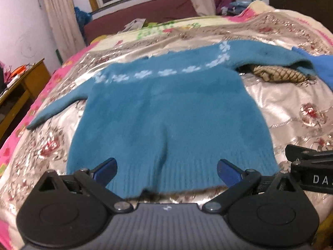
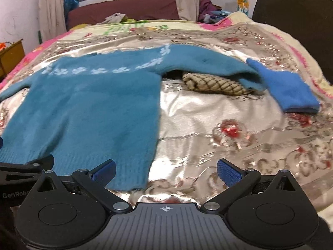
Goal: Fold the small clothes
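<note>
You have a teal sweater (image 1: 166, 112) with pale flowers lying flat on the bed (image 1: 291, 112), sleeves spread, hem nearest.

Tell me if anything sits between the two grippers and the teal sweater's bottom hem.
Nothing visible does. The left gripper hangs open right over the sweater hem, and the right gripper is open at its near corner. The bedspread there is bare.

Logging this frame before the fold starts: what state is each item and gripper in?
Teal sweater: spread flat, unfolded, sleeves out.
Blue cloth: lying at the sweater's cuff.
Checked garment: bunched, partly under the sleeve.
Left gripper: open, empty.
Right gripper: open, empty.
</note>
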{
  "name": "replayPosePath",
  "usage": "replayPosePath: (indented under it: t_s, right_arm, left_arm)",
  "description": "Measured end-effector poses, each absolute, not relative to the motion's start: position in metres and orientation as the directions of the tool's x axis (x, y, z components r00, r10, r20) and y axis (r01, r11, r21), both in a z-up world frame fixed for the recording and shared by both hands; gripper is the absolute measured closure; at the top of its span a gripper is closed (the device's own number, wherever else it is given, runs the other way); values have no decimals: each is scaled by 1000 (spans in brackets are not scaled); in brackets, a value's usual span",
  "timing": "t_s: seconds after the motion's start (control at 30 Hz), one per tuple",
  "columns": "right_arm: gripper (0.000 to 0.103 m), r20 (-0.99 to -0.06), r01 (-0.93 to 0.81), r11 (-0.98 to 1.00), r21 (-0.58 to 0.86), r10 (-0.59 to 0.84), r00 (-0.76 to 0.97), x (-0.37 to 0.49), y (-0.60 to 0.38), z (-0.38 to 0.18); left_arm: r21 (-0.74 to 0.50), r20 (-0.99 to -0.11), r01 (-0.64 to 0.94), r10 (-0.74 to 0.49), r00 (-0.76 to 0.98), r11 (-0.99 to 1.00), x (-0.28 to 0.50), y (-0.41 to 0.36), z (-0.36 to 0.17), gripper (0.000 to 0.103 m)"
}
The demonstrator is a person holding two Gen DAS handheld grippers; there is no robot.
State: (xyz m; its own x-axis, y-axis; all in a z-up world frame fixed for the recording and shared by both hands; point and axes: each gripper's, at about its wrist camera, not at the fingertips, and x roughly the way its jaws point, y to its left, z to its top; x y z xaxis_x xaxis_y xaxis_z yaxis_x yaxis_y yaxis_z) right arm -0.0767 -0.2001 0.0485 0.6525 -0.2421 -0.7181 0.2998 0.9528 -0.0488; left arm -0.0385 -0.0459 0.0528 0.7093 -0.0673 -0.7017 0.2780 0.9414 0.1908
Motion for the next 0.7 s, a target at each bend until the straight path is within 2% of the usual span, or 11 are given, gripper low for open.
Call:
replayPosePath:
  t_s: [0.17,0.3,0.4,0.53,0.7]
  right_arm:
    - [0,-698,290,943,-161,-317,643,-61,-181,61]
    - [1,-674,271,929,-252,-369,640,-50,-157,66]
    - [6,-680,253,928,-272,-372,632,-43,-140,70]
    - [6,-674,233,925,-299,-377,635,-34,-121,79]
    - [6,-677,193,935,-298,-349,648,-17,-102,85]
  left_arm:
    - [128,-703,269,-104,704,955,-29,-29,51,0]
    - [147,-680,278,-108,726,949,-23,-16,50,0]
    - [130,-675,290,-129,726,948,-16,-2,51,0]
    - [109,-661,291,-150,736,950,-9,15,56,0]
    - [123,-643,240,-107,758,963,-3,36,66,0]
